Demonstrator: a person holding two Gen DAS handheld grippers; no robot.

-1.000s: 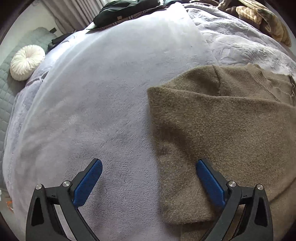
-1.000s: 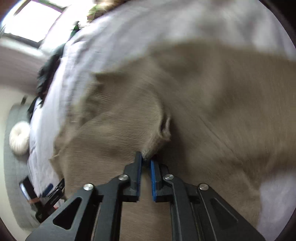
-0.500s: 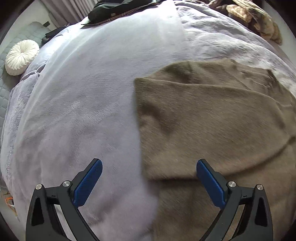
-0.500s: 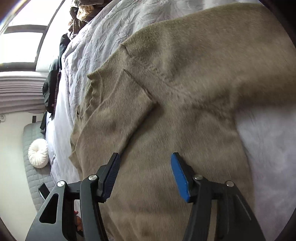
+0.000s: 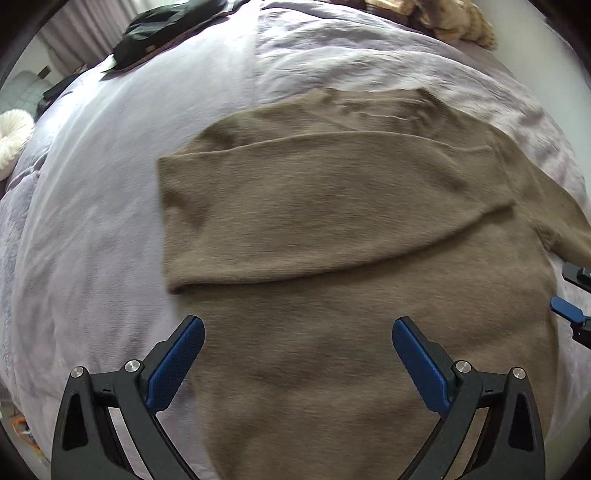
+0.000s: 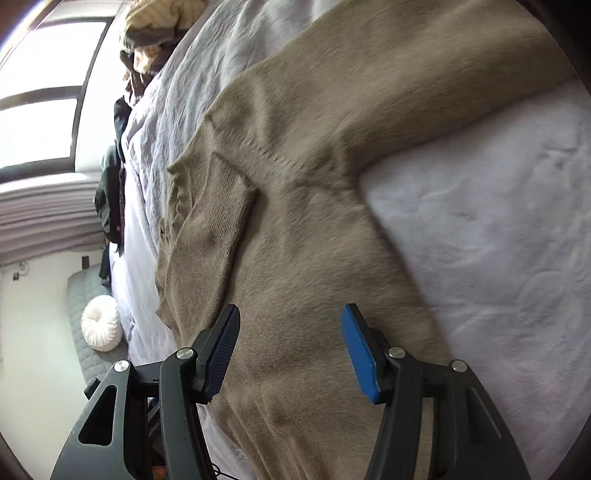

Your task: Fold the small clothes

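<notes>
Your left gripper [image 5: 297, 354] hangs over the olive-brown sweater [image 5: 332, 258], jaws spread wide and gripping nothing — the knit lies flat beneath them. The sweater is spread on the lilac blanket [image 5: 92, 221] that covers the bed, with one sleeve [image 5: 295, 206] folded across the body, its cuff end toward the neckline. Your right gripper [image 6: 290, 350] is parted too, nothing pinched between its blue pads [image 6: 360, 356]; it hovers above the sweater's body, near the folded sleeve's ribbed cuff [image 6: 225, 199]. The other sleeve [image 6: 424, 77] stretches out unfolded over the blanket. A dark garment [image 5: 166, 29] lies at the far edge of the bed, beside a heap of what looks like tan knitwear [image 5: 443, 18] — too blurred to call. A round white cushion [image 6: 101, 323] sits beyond the bed.
</notes>
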